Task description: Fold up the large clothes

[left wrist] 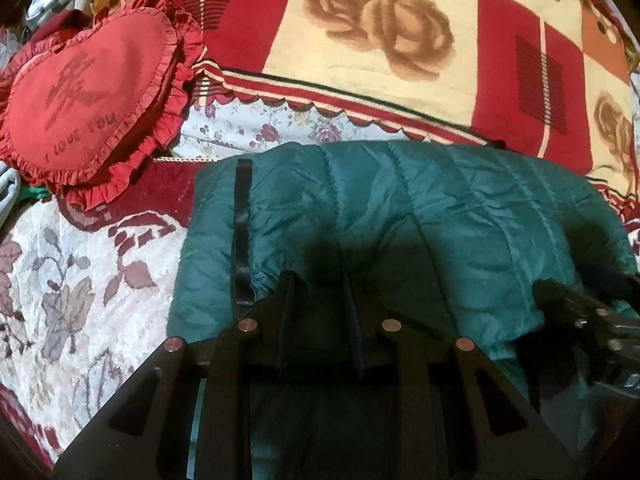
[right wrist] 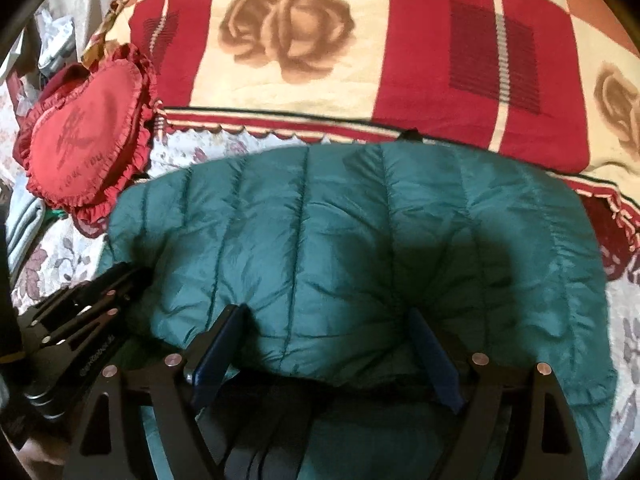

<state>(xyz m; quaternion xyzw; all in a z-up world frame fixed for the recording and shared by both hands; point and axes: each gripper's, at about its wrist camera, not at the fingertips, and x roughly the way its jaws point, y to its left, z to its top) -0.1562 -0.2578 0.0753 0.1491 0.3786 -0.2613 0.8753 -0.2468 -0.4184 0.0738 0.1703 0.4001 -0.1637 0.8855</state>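
On the bed, teal quilted jacket folded, puffy, creased, black-trimmed edge

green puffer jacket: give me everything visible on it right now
The dark green quilted puffer jacket looks like shiny, crinkled nylon, with stitched channels running across its padded panels and a black strip, likely a zipper, along one edge. It lies folded over on the floral bedspread, its far edge against the red-and-cream rose blanket. The left gripper has narrow jaws pinching its near edge; the right gripper has wide-open jaws straddling the near fold.
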